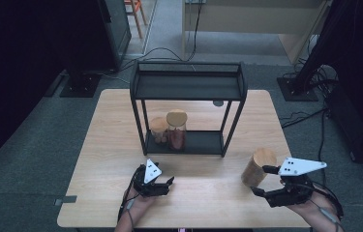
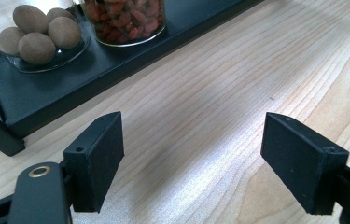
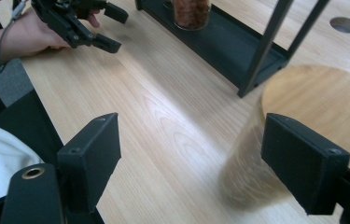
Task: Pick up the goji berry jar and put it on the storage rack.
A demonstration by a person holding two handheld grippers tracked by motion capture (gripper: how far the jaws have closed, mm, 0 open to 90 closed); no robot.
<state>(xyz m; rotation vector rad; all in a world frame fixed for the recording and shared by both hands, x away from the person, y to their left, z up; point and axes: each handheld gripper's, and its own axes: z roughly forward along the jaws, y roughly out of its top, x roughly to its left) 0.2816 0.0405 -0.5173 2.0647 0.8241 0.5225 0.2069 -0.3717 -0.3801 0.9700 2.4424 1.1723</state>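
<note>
Left gripper (image 2: 191,163) & right gripper (image 3: 191,163): jaws apart, holding nothing. Jar (image 1: 258,167) on worktop (image 1: 208,193) just beside right jaws; 2 jars on rack (image 1: 203,143).

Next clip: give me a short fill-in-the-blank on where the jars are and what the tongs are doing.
1. The jar of red-brown pieces and the jar of round brown balls stand on the rack's ______ shelf.
2. The lidded jar outside the rack stands on the table next to the ______ tongs.
3. The left tongs have their jaws ______, gripping nothing.
4. The rack's top shelf holds ______ jars.

Missing words: bottom; right; open; no
</note>
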